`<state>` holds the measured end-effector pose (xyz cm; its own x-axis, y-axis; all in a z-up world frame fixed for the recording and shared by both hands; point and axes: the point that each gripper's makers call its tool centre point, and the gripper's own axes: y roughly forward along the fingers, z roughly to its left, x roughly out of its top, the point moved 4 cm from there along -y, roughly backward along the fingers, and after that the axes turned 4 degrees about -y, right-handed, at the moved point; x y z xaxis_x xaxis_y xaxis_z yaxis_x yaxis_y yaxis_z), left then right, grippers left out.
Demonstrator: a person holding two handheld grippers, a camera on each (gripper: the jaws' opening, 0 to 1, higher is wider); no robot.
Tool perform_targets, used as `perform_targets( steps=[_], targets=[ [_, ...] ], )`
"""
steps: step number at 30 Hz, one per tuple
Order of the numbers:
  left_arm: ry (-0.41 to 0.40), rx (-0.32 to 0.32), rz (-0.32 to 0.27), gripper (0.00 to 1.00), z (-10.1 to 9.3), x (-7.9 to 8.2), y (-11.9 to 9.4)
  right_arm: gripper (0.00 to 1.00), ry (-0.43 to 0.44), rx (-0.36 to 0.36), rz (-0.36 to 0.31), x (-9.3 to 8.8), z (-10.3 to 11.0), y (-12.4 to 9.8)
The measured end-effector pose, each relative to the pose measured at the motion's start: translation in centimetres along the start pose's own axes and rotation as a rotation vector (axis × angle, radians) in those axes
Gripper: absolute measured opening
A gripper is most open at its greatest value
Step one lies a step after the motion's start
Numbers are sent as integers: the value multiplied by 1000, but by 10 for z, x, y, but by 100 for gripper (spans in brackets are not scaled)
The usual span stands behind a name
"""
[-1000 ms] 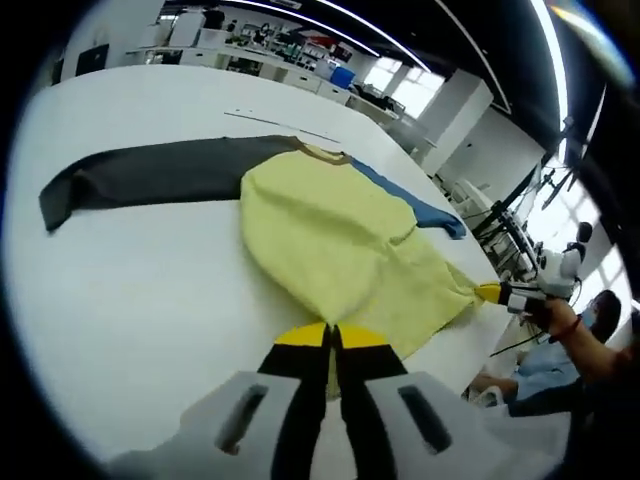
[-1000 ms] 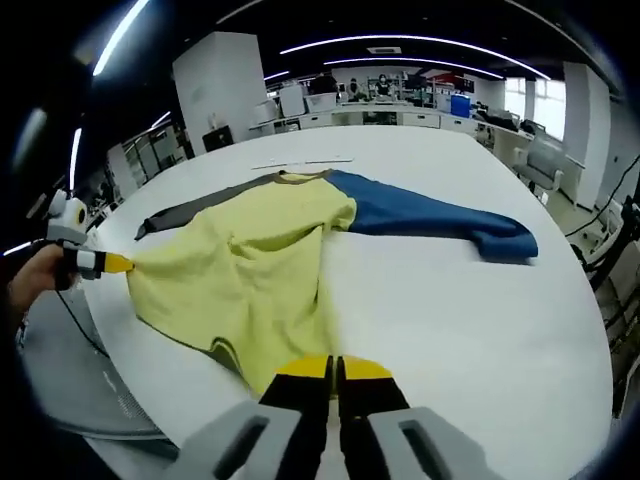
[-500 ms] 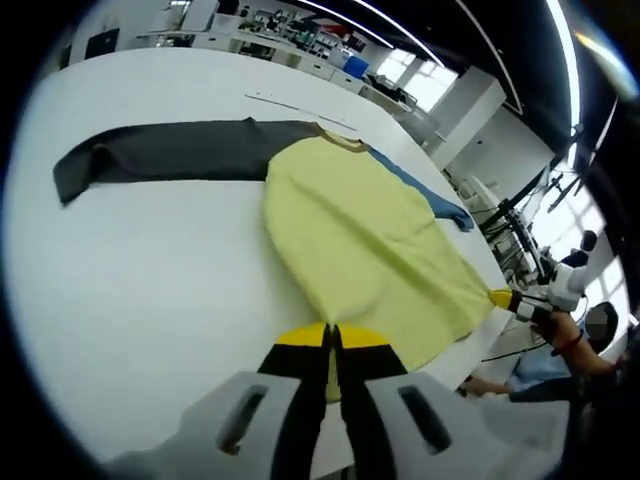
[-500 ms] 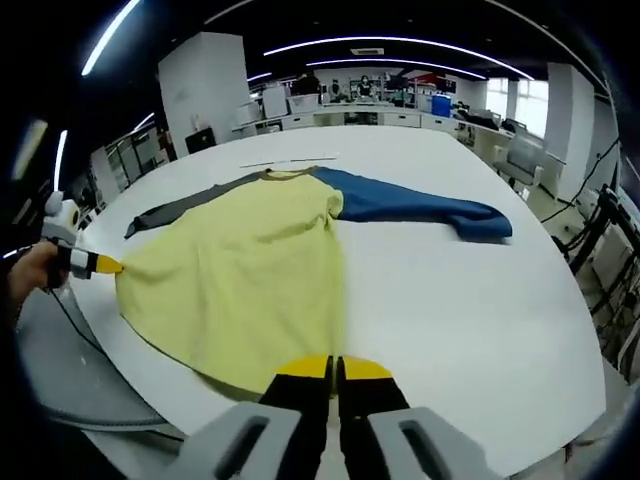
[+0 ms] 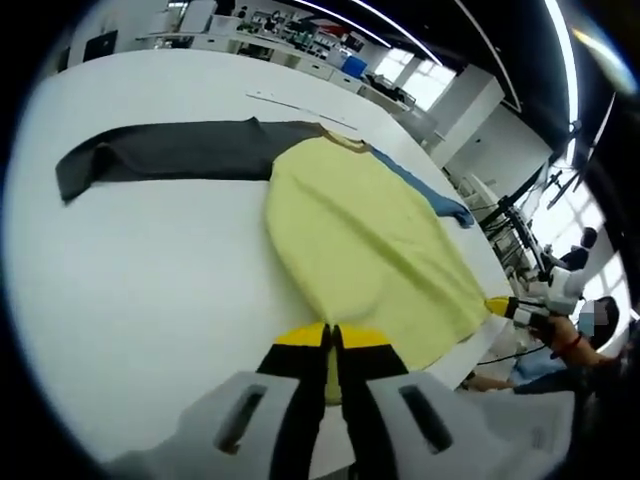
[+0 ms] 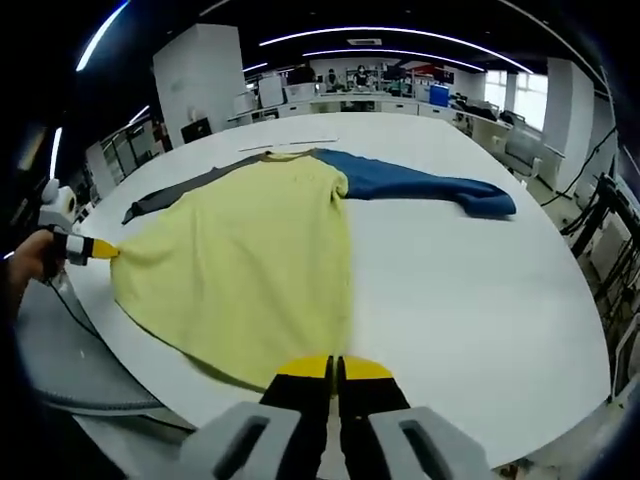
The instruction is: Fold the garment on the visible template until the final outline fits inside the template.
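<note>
White table (image 6: 480, 300) under my view, yellow garment (image 6: 240, 260) with grey sleeve (image 5: 170, 160) and blue sleeve (image 6: 420, 188) spread flat on it, my left gripper (image 5: 331, 345) and right gripper (image 6: 334, 375) fingers each clamped on its hem corners

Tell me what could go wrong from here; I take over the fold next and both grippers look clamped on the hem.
1. The yellow body is stretched taut between the left gripper and right gripper; an uneven pull could skew it.
2. Its hem sits at the table edge and could slide off.
3. The dark sleeve and blue sleeve lie spread wide, still unfolded.
</note>
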<state>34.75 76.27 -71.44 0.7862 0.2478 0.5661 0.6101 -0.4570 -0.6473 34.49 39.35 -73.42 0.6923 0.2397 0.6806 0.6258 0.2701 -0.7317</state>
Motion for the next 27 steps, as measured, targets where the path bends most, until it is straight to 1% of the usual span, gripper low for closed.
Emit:
perform_targets(
  steps=[1,3,6,8,12,13,15,17,18,20,22,23,25,27],
  targets=[
    [2,-13,1,1,-2,-1,-1,0,-19,18,-5,2,2,0],
    [14,-26,-3,4,-4,-1,-3,0,-25,12,-12,4,1,-1],
    [62,-37,-5,8,-4,-2,-7,7,-38,5,-5,6,-1,-1],
    [84,-28,4,9,-3,-5,-9,8,-37,11,-5,7,-3,-1],
    [143,-10,40,14,2,-13,-8,13,-34,26,12,7,-5,1],
    [161,-22,57,15,1,-17,-7,13,-30,38,20,7,-4,2],
    [177,-46,73,19,-2,-21,-6,13,-24,46,39,5,-4,4],
    [183,-45,99,18,1,-26,-5,13,-21,53,50,4,-4,5],
    [186,-33,118,16,3,-29,-5,13,-22,52,53,4,-4,5],
    [182,6,137,15,8,-32,-5,12,-23,54,59,4,-3,5],
    [175,43,128,15,12,-32,-6,12,-24,52,68,3,-3,6],
    [175,52,124,15,13,-32,-6,12,-24,52,73,2,-3,7],
    [194,76,113,15,15,-33,-8,11,-22,46,82,1,-4,8],
    [229,101,121,17,16,-35,-9,11,-10,50,91,-1,-5,9]
  ],
)
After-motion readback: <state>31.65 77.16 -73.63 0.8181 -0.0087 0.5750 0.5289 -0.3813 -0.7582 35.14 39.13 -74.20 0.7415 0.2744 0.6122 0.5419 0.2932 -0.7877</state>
